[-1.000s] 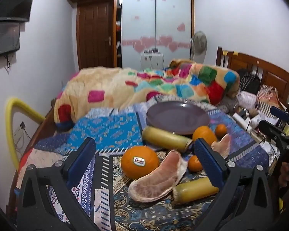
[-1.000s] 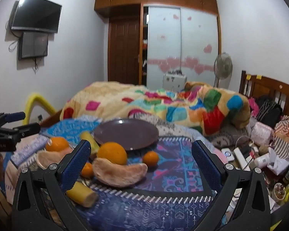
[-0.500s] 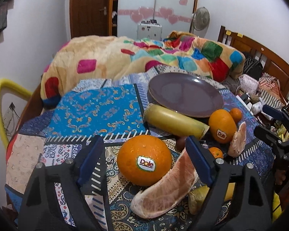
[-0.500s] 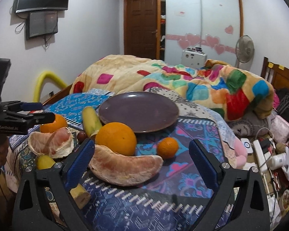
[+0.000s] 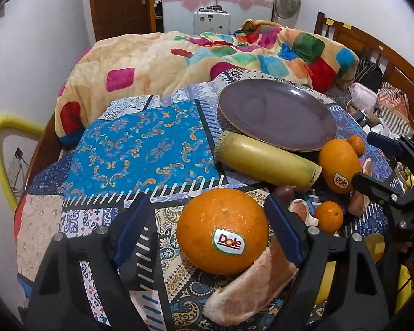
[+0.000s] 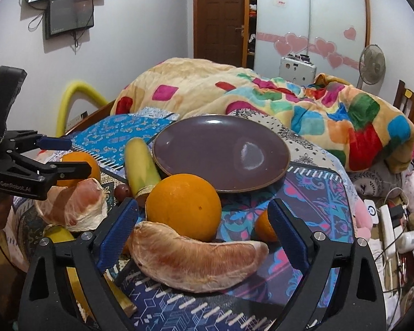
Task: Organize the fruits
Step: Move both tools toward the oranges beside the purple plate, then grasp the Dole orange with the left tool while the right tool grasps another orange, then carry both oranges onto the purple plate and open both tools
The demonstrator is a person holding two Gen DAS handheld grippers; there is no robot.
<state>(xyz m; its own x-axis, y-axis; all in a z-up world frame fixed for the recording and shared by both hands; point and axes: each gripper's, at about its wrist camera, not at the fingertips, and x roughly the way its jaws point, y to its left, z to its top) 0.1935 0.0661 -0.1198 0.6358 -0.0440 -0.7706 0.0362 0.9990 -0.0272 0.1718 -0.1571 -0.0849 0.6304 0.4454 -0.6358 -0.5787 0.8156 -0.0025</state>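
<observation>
Plate (image 6: 220, 151): plain dull purple with a thin brown rim. Large orange (image 5: 222, 230): bright orange, with a white, red and green "Dole" sticker. Pomelo segment (image 6: 196, 259): pale pink flesh under whitish membrane. Banana piece (image 5: 265, 162), at 11 o'clock from the sticker orange: yellow-green. Bed cover (image 5: 140, 149): patchwork, with a turquoise panel of orange scrollwork and navy panels with white dashes. Blanket (image 6: 262, 91): cream with pink, red, green and blue squares.

your purple plate (image 6: 273, 149): glossy glaze; orange (image 5: 207, 220): dimpled, shiny peel; patterned bedsheet (image 5: 140, 149): matt cloth; headboard (image 5: 372, 47): varnished wood.
</observation>
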